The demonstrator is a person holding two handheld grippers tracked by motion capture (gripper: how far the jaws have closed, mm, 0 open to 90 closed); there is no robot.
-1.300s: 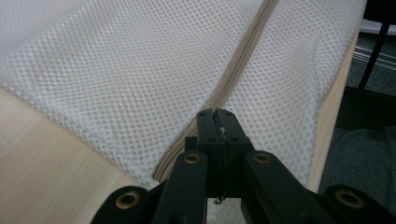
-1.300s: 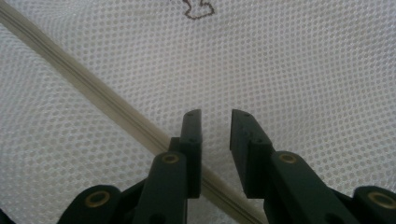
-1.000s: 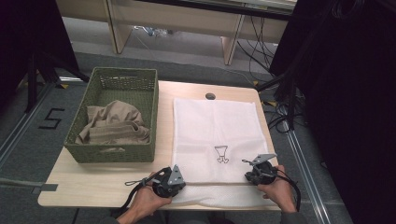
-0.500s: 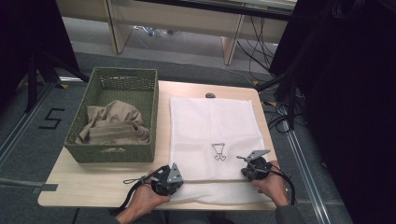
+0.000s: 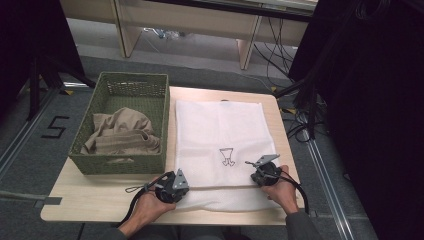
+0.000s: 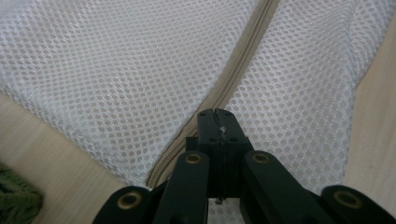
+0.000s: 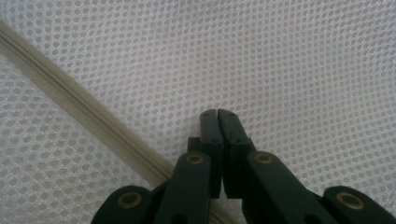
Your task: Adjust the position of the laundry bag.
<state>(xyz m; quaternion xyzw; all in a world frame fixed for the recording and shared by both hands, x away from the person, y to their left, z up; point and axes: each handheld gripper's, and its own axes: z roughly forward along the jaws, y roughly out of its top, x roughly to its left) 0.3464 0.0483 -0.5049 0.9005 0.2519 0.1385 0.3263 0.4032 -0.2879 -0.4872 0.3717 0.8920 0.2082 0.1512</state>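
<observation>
Fingers of the left gripper (image 6: 218,122) are clamped on the zipper pull (image 6: 219,128); those of the right gripper (image 7: 217,116) have just been closed, seemingly pinching mesh. The white mesh laundry bag (image 5: 218,135), now drawn nearer the table's (image 5: 95,197) front edge, lies beside the basket (image 5: 122,165), readied for unzipping.

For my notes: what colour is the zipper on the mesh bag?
Beige zipper, clearest in the left gripper view.

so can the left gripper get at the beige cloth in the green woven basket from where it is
Probably yes. The left gripper sits shut at the white mesh bag's near edge, just beside the green woven basket; the basket is open-topped and the beige cloth lies uncovered.
</observation>
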